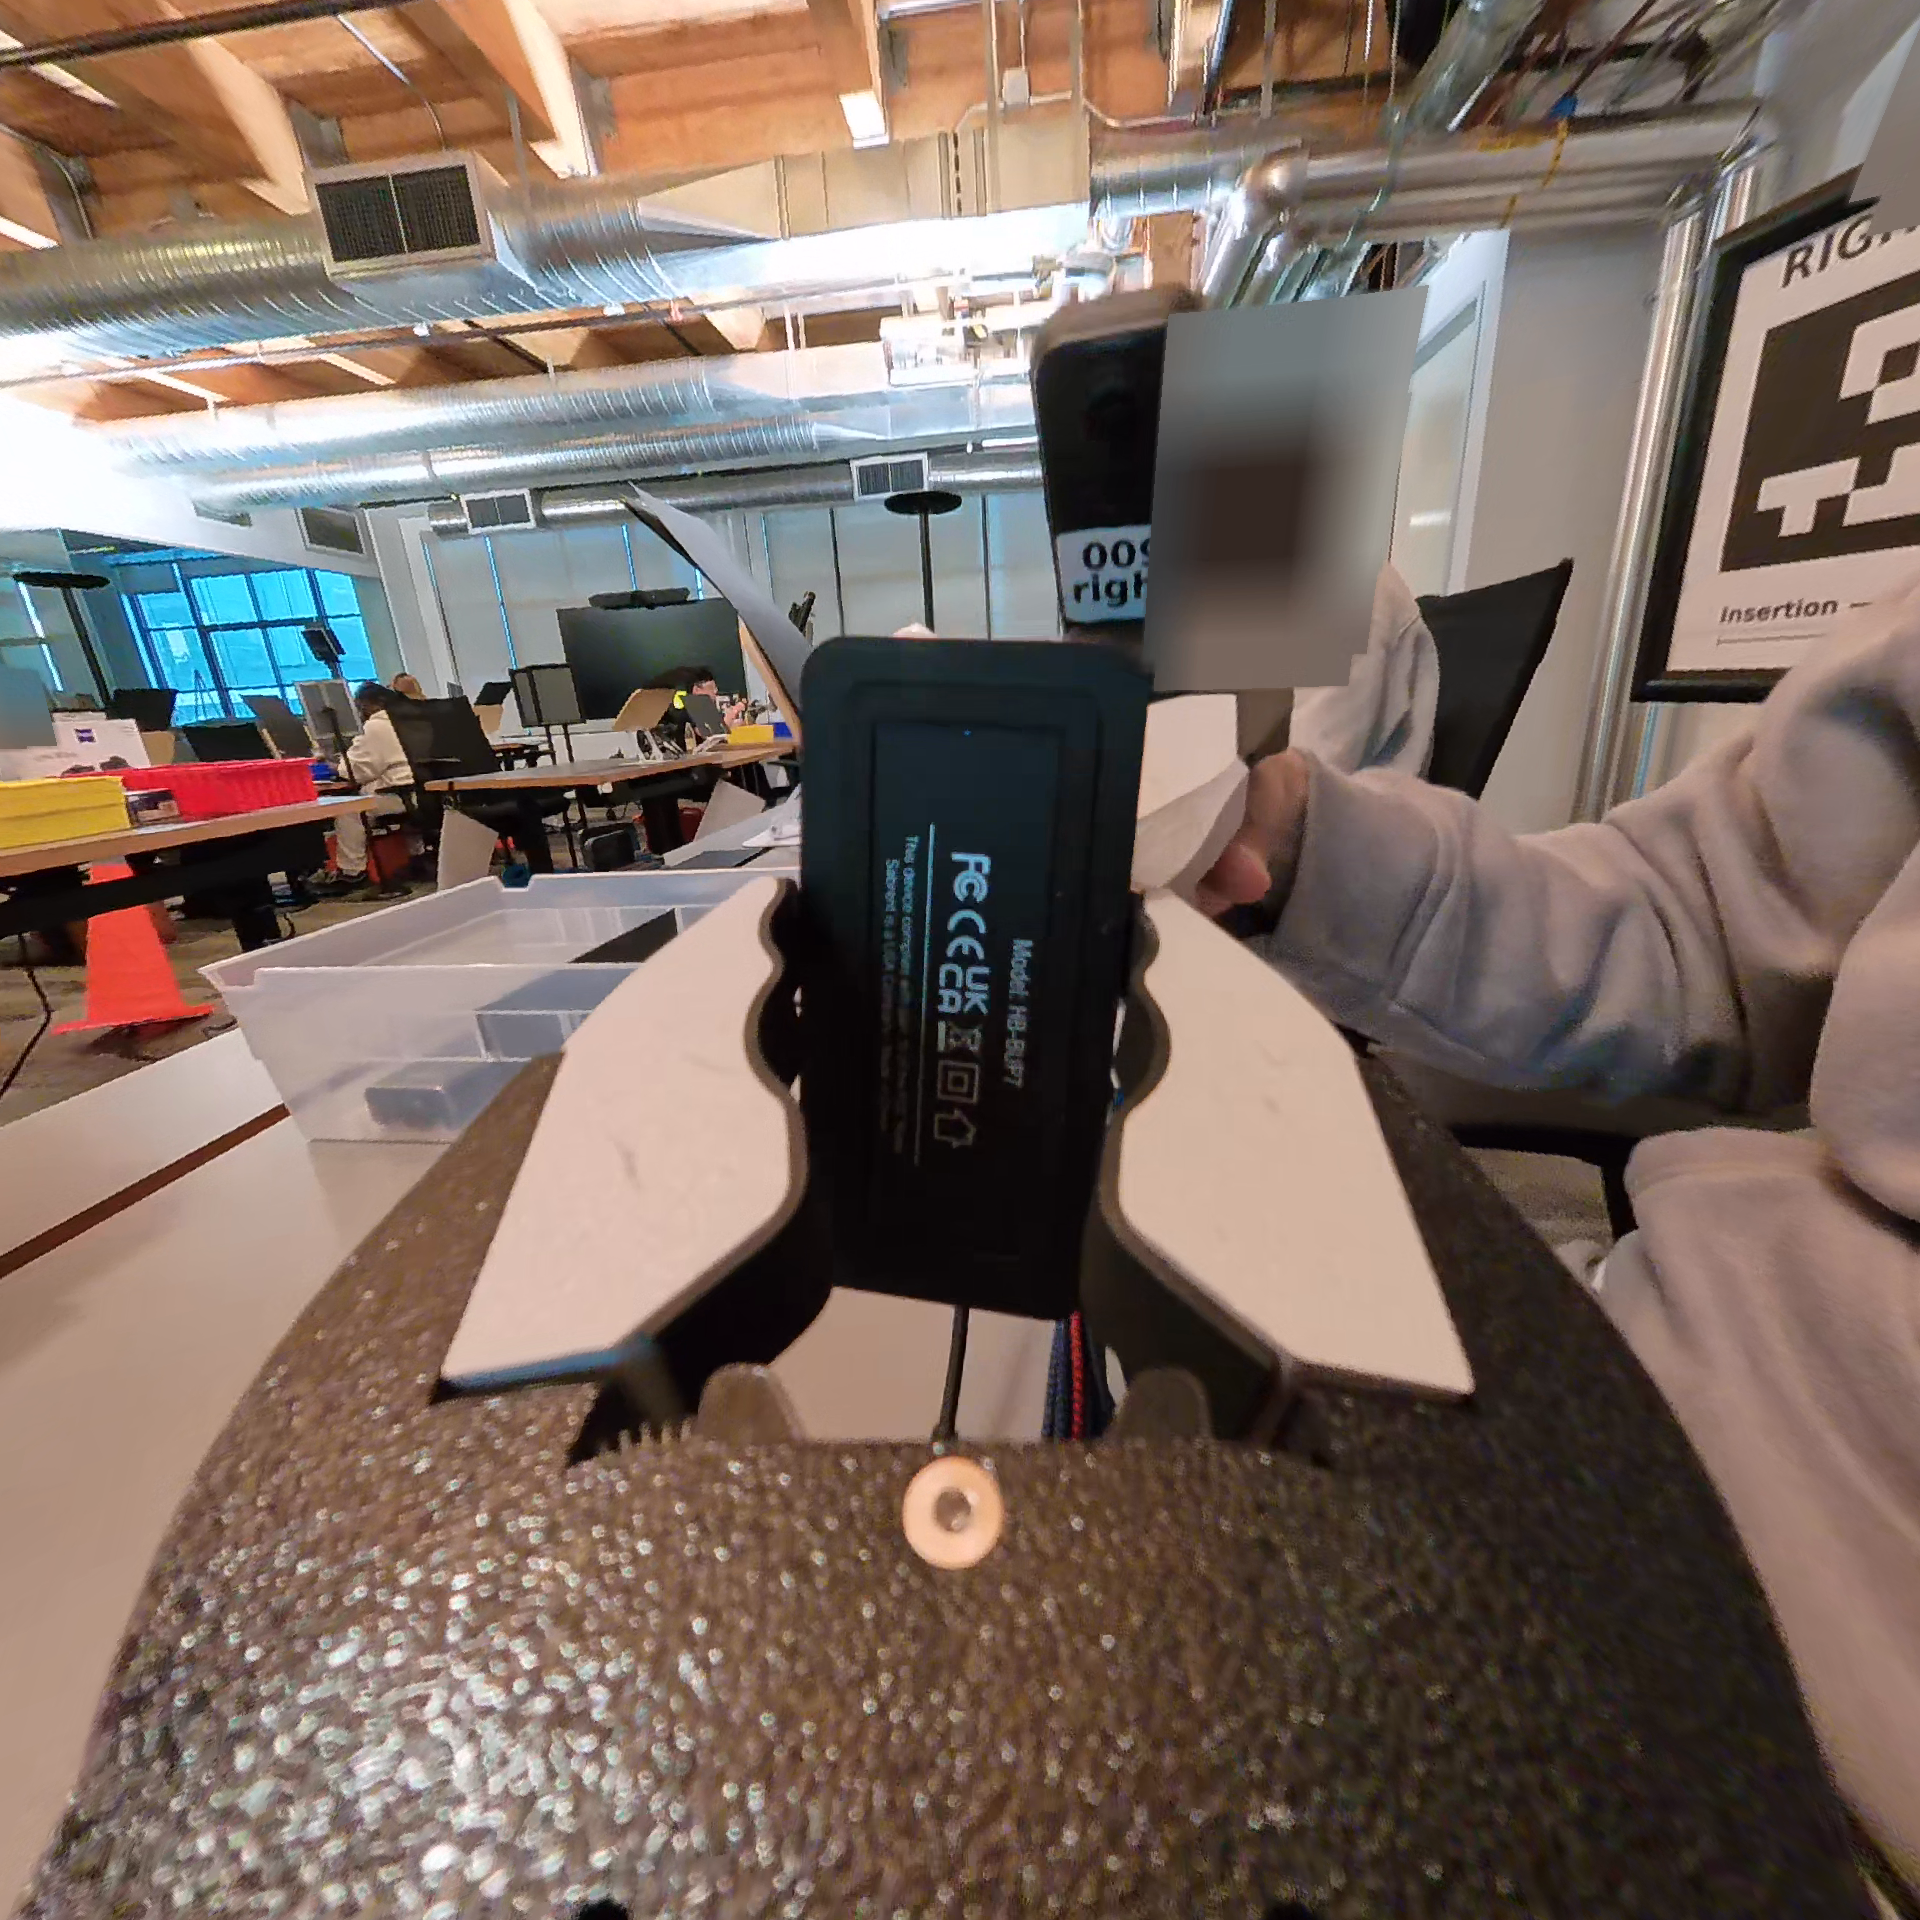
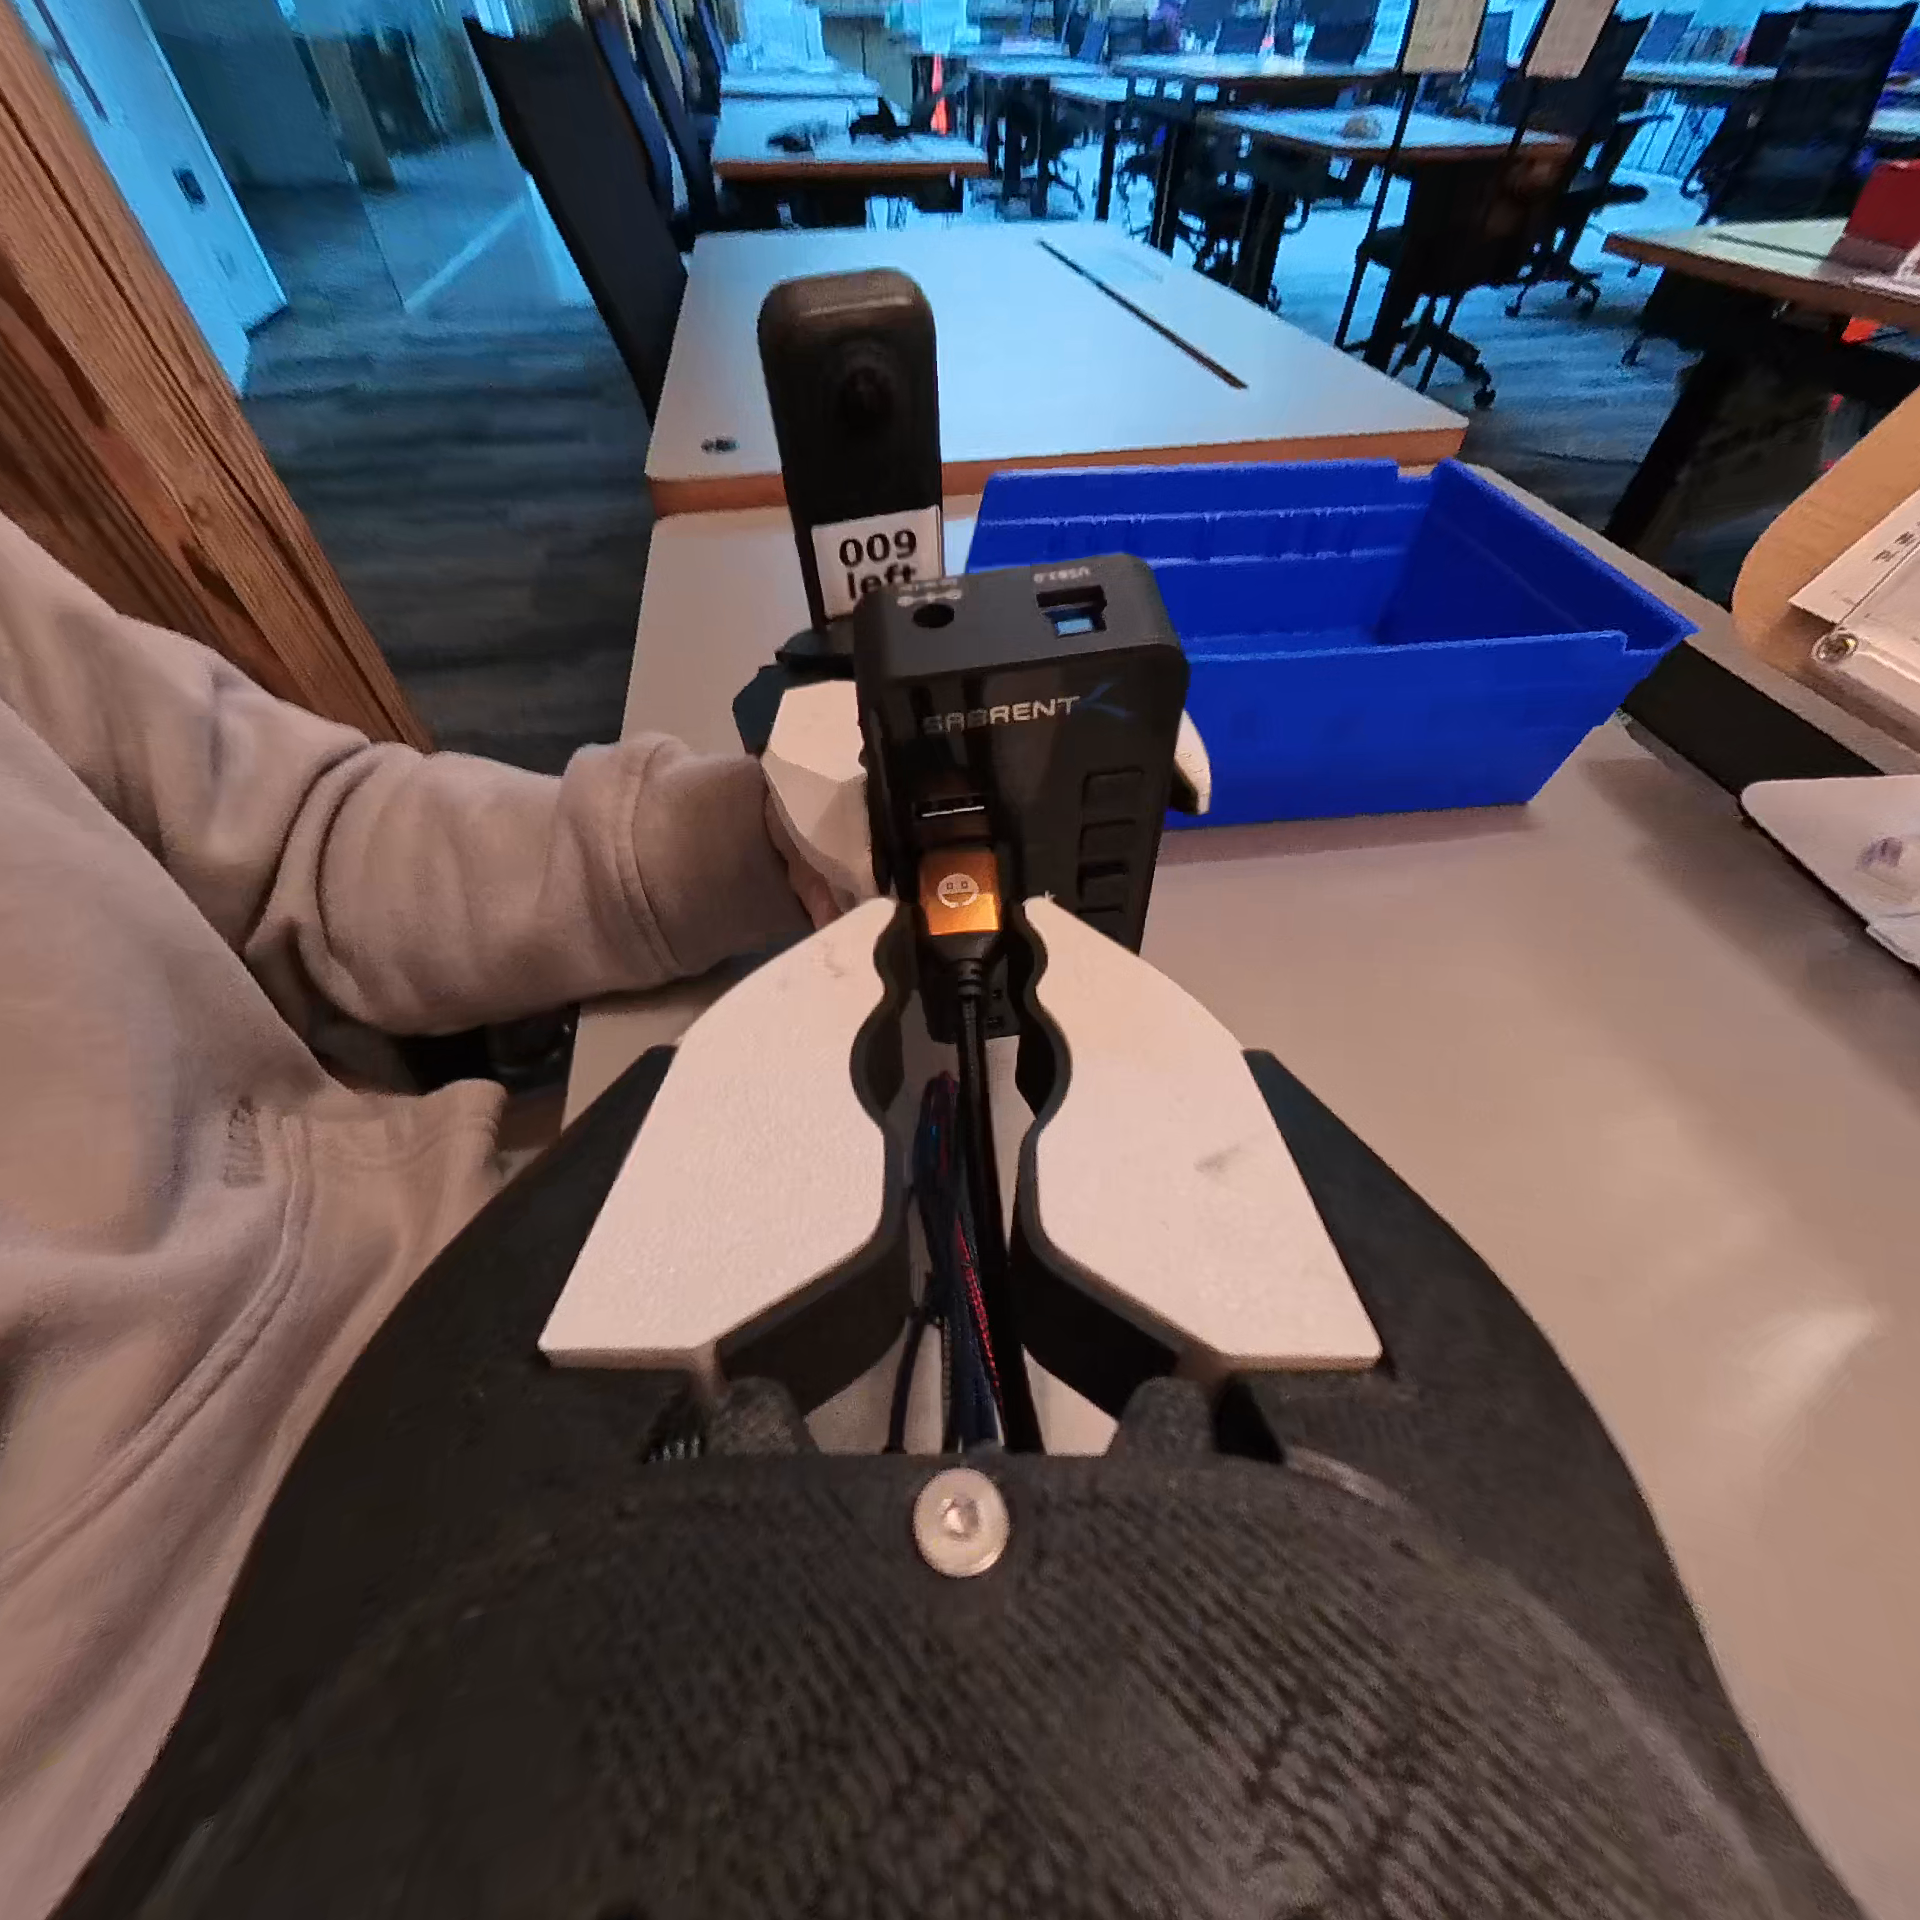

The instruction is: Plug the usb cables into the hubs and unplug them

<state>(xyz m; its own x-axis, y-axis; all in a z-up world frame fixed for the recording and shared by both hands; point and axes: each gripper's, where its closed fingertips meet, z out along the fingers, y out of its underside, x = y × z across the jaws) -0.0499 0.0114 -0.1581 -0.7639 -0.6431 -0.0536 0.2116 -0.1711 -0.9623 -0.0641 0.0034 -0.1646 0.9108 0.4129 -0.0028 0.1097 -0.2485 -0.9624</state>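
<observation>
Bins first: your blue bin (image 2: 1351, 665), right of centre in the right wrist view, looks empty; the clear bin (image 1: 416, 997), mid-left in the left wrist view, holds dark items. Your left gripper (image 1: 961, 914) clamps the black hub (image 1: 966, 966) upright, back showing. Only the right wrist view shows its ports, where your right gripper (image 2: 961, 914), narrowed, pinches the orange plug (image 2: 958, 896) seated in the hub.

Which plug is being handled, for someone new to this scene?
Start at the blue bin on the grey table. Left of it the left tongs hold a black hub upright. The plug sits at its face, between the right tongs' tips: the only orange, metallic piece.
</observation>
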